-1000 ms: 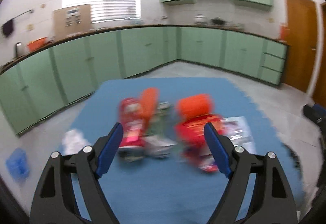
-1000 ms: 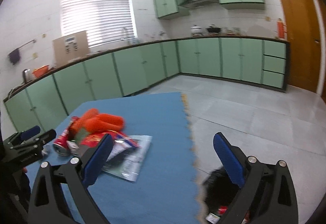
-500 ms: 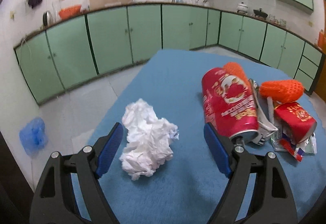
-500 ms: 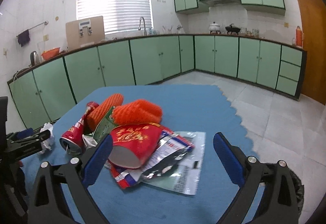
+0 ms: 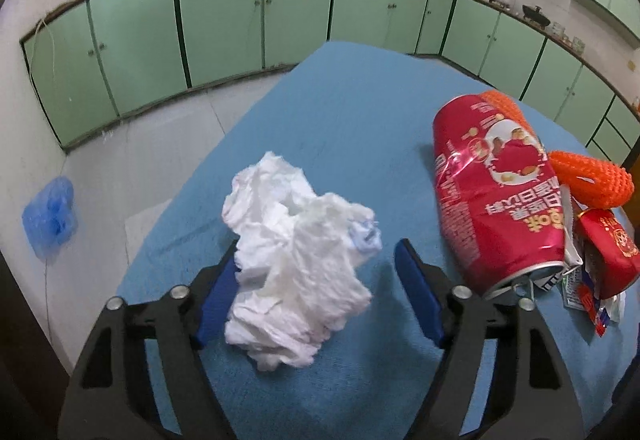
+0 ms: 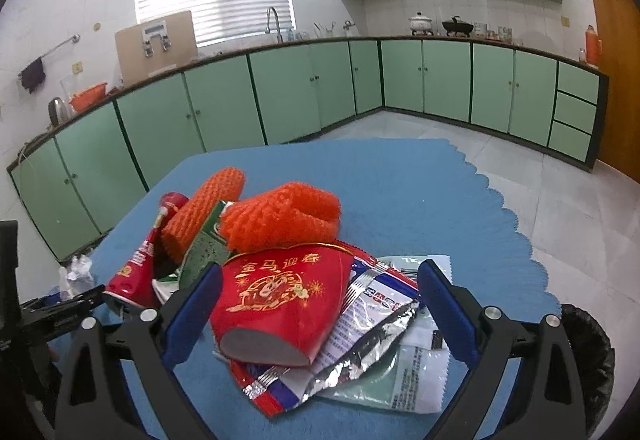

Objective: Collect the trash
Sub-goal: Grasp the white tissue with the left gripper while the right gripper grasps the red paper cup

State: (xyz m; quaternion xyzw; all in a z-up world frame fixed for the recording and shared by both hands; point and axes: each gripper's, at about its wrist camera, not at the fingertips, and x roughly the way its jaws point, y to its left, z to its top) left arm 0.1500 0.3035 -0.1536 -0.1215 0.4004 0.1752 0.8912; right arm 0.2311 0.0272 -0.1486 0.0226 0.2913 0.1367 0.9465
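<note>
A crumpled white tissue [image 5: 280,199] lies on the blue mat [image 5: 352,111] between the fingers of my left gripper [image 5: 316,250]. Its jaws are closing: the left pad touches the tissue, while the right pad stands clear of it. To its right lie a dented red can [image 5: 496,191], orange foam nets [image 5: 588,179] and a red paper cup [image 5: 608,252]. In the right wrist view my right gripper [image 6: 320,270] is open, straddling the red paper cup [image 6: 280,300] and a foil wrapper [image 6: 376,328]. The orange nets [image 6: 284,215] and the can [image 6: 136,268] lie behind them.
A black-lined trash bin [image 6: 588,344] stands on the floor off the mat's right edge. A blue plastic bag [image 5: 50,215] lies on the floor to the left. Green cabinets [image 6: 440,79] line the walls. My left gripper's body [image 6: 60,308] shows at the right view's left edge.
The left gripper swung from the pile to the tissue, came down around it and narrowed its jaws. The right gripper moved left and down from the bin to the red cup.
</note>
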